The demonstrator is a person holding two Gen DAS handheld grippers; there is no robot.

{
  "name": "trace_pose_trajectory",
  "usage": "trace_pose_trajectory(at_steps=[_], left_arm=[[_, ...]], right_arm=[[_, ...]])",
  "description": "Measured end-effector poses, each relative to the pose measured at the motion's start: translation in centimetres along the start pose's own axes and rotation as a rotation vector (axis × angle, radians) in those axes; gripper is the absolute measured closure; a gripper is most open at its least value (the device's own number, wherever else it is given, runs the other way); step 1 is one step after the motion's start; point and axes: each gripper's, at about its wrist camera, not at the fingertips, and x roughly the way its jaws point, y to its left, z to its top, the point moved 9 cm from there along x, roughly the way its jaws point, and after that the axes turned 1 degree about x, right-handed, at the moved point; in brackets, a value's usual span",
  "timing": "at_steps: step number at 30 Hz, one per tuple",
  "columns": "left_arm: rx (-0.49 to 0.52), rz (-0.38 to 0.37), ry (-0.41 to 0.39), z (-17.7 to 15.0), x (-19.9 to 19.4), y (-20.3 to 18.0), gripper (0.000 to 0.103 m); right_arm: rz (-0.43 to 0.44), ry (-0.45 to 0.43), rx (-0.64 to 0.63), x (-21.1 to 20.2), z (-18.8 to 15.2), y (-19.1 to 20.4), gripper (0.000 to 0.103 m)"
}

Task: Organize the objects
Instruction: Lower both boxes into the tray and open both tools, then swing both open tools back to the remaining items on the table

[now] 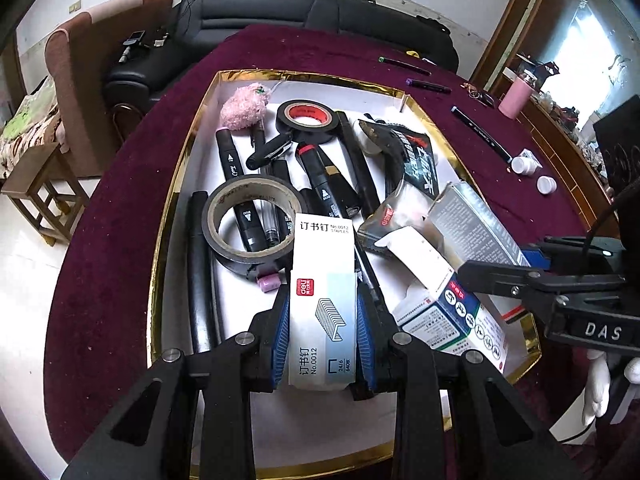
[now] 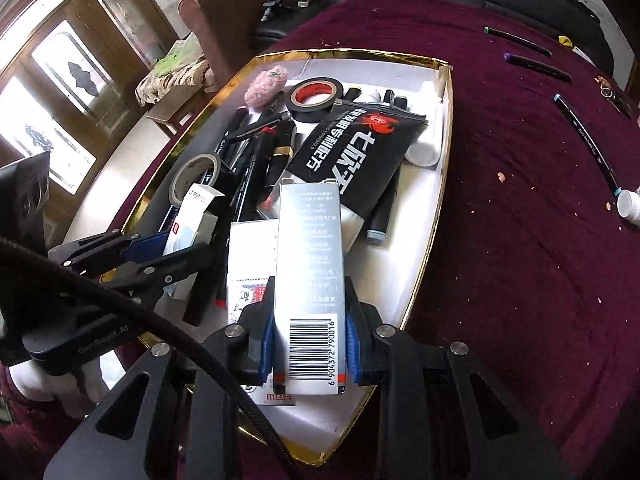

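Staples box (image 1: 322,312) amid crowded tray (image 1: 176,184).

Behind your work table (image 1: 120,240) stand a black sofa (image 1: 304,12), a brown armchair (image 1: 92,64), a wooden stool (image 1: 36,196) and bright glazed cabinet doors (image 2: 68,68).

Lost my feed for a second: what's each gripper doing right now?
Left gripper: closed on the staples box.
Right gripper: closed on the silver carton.

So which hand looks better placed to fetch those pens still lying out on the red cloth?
Probably the right. The pens lie on the cloth beside the tray, on the right gripper's side. But it holds a grey box, and the left gripper a staple box; both must let go first.
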Motion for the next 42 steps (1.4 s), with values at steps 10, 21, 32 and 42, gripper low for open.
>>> trace_pose_trajectory(at_steps=[10, 21, 32, 42], left_arm=[[-0.016, 0.010, -0.045, 0.7, -1.3, 0.0, 0.047], [-0.015, 0.016, -0.133, 2.1, -3.0, -0.5, 0.042], [-0.014, 0.007, -0.259, 4.6, -6.0, -3.2, 0.042], [0.068, 0.007, -0.240, 4.6, -5.5, -8.2, 0.042]], right_arm=[[0.014, -0.008, 0.052, -0.4, -0.4, -0.6, 0.069], [-0.070, -0.164, 0.029, -4.0, 0.5, -0.9, 0.056], [-0.316, -0.289, -0.038, -7.2, 0.5, -3.7, 0.051], [-0.349, -0.331, 0.038, -9.7, -0.9, -7.6, 0.050]])
